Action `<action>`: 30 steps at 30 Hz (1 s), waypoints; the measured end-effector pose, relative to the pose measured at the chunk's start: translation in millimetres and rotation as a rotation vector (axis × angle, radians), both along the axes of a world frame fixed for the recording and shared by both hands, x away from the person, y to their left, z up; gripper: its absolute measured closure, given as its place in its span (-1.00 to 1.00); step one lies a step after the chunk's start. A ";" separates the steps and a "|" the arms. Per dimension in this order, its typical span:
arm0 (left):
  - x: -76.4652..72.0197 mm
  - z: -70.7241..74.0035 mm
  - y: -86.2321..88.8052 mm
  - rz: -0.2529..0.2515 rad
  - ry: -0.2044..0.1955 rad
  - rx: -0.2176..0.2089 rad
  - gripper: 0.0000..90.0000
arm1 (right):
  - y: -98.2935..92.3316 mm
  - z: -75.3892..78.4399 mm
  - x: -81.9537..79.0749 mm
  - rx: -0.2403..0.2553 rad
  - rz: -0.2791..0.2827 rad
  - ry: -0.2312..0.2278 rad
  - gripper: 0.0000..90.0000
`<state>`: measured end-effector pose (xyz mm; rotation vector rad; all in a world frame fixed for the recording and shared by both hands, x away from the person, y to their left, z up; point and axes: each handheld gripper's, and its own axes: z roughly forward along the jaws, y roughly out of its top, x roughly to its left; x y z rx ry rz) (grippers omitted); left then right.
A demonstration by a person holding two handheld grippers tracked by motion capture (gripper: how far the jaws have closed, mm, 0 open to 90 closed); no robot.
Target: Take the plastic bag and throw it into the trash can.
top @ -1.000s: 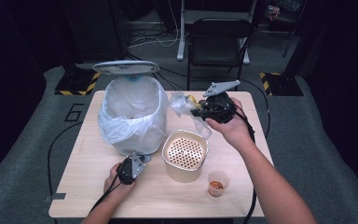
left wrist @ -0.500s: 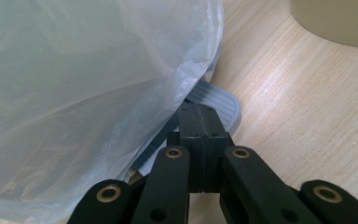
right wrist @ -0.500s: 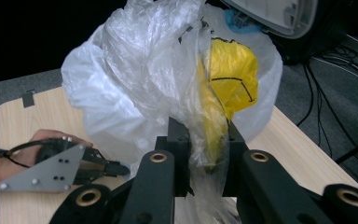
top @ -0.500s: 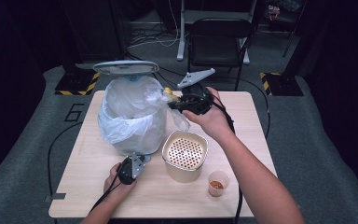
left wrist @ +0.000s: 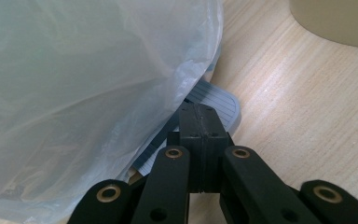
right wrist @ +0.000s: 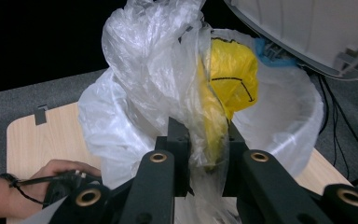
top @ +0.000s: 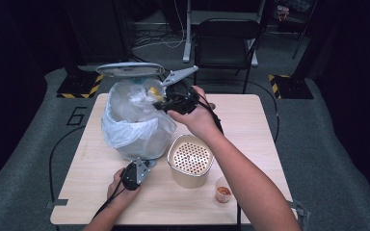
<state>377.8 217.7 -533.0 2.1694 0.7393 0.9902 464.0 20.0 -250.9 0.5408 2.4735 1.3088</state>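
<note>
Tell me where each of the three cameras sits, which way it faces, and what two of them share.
High view: above the person's side, looking forward and down at the table; both forearms enter from below.
Left gripper view: rides the left gripper, low at the bin's pedal, jaws shut.
Right gripper view: rides the right gripper, facing the bin, gripping a plastic bag.
High and right gripper views share the bin's raised lid.

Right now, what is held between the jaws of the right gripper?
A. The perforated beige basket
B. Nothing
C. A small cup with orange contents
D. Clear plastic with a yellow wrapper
D: in the right gripper view, the right gripper is closed on clear plastic with a yellow wrapper, above the bin.
</note>
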 end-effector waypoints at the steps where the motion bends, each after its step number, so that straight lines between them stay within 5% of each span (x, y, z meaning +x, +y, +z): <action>1: 0.0 0.0 0.0 0.000 0.000 0.000 1.00 | 0.0 0.0 0.0 0.000 0.000 0.000 0.78; 15: -0.1 -0.3 0.1 -0.003 -0.003 0.000 1.00 | 34.3 1.1 -5.4 0.016 -0.022 0.059 0.78; 18: -0.2 -0.4 0.2 -0.006 -0.004 0.000 1.00 | 40.7 -0.8 -2.5 0.023 -0.033 0.053 0.78; 20: 0.0 -3.1 -1.1 0.011 -0.042 -0.010 1.00 | 45.2 -3.0 -0.4 0.013 -0.039 0.044 0.78; 22: 0.3 -3.1 -1.1 0.003 -0.040 -0.015 1.00 | 48.8 -5.1 2.6 0.010 -0.045 0.036 0.77; 23: -0.3 -0.4 0.3 -0.011 -0.003 -0.002 1.00 | 50.7 -6.0 4.4 0.012 -0.047 0.037 0.77; 30: -0.6 0.1 0.9 -0.010 0.002 0.002 1.00 | 64.9 -8.6 14.3 -0.006 -0.073 0.007 0.76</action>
